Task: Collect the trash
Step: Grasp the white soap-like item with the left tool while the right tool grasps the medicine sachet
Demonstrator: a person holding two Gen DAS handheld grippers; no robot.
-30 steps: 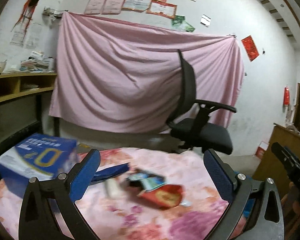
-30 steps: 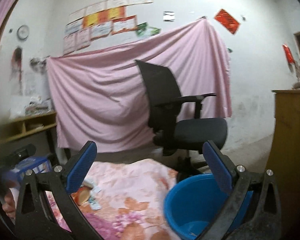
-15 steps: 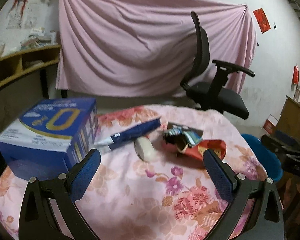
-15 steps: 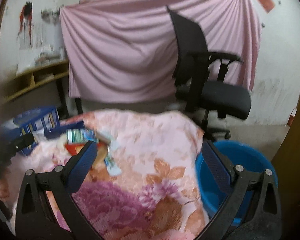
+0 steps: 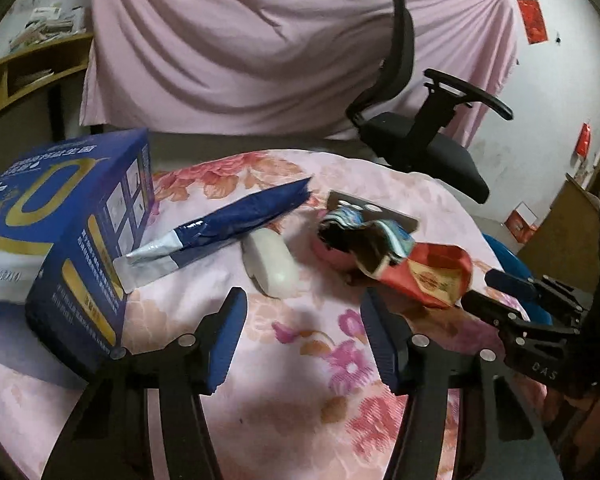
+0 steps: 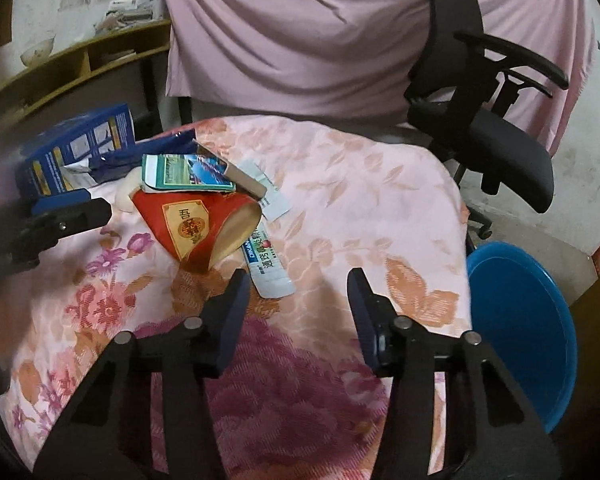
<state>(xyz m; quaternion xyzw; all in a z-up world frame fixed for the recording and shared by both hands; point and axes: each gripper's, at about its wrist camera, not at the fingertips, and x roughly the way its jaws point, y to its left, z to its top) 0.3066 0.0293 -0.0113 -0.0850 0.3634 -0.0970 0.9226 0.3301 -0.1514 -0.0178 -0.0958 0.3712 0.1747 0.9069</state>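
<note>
Trash lies on a floral pink tablecloth [image 5: 300, 360]: a red paper envelope [image 5: 432, 276], a crumpled green-blue carton [image 5: 364, 232], a white oval object [image 5: 272, 264], a dark blue foil pouch [image 5: 236, 220] and a big blue box [image 5: 60, 248]. In the right wrist view I see the red envelope [image 6: 192, 228], the carton [image 6: 188, 174] and a flat toothpaste tube [image 6: 268, 268]. A blue bucket [image 6: 520, 328] stands beside the table on the right. My left gripper [image 5: 302, 332] is open, just short of the white object. My right gripper [image 6: 298, 312] is open and empty, just short of the tube.
A black office chair [image 5: 416, 128] stands behind the table before a pink hanging sheet [image 5: 260, 40]. A wooden shelf [image 6: 76, 76] is at the left. A wooden cabinet [image 5: 568, 224] is at the right. The right gripper also shows in the left wrist view [image 5: 516, 300].
Both grippers have tilted down and moved in over the table, so the trash looks closer. Both sets of fingers have narrowed but remain open. Nothing has been picked up.
</note>
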